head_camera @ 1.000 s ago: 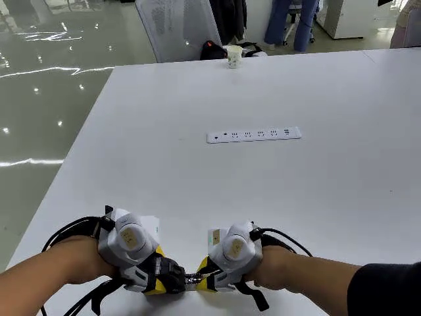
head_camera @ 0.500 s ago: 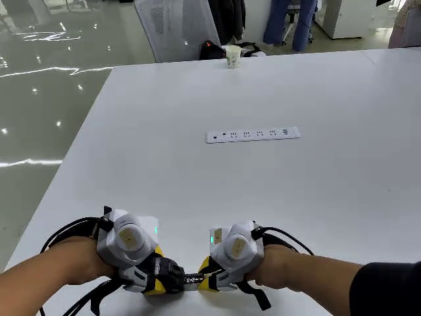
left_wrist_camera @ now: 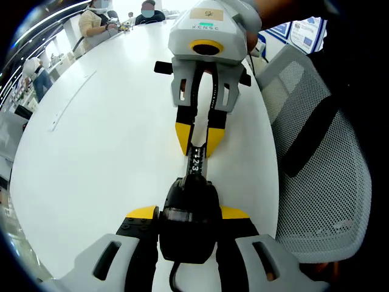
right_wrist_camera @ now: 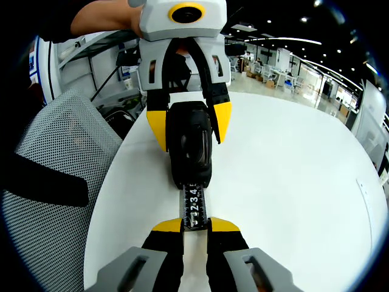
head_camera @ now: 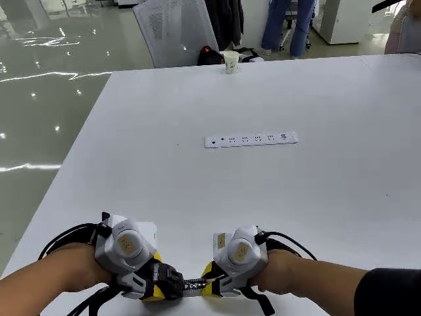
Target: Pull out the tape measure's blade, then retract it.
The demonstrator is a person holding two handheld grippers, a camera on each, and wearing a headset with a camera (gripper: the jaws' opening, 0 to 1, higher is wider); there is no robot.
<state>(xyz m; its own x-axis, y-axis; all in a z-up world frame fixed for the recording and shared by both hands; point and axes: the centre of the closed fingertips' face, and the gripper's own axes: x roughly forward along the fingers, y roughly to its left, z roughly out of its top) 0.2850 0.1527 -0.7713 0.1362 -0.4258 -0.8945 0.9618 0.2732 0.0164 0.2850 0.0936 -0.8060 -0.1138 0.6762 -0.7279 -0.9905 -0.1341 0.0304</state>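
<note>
The black tape measure [left_wrist_camera: 189, 214] sits between the yellow-tipped jaws of my left gripper [left_wrist_camera: 188, 213], which is shut on its case. A short length of blade [right_wrist_camera: 194, 207] with printed numbers runs out of the case [right_wrist_camera: 189, 143] to my right gripper [right_wrist_camera: 195, 225], whose jaws are shut on the blade's end. In the head view the two grippers face each other near the table's front edge, left gripper [head_camera: 160, 289] and right gripper [head_camera: 207, 287] a few centimetres apart, with the blade [head_camera: 193, 286] bridging them.
A white power strip [head_camera: 250, 139] lies mid-table. A paper cup [head_camera: 231, 61] stands at the far edge, with a mesh chair [head_camera: 174, 29] behind it. Another mesh chair [left_wrist_camera: 316, 182] is close to the table's near edge. The table [head_camera: 263, 197] is broad and white.
The grippers have drawn slightly apart, so a bit more blade shows between them. The head camera has tipped, shifting the whole scene.
</note>
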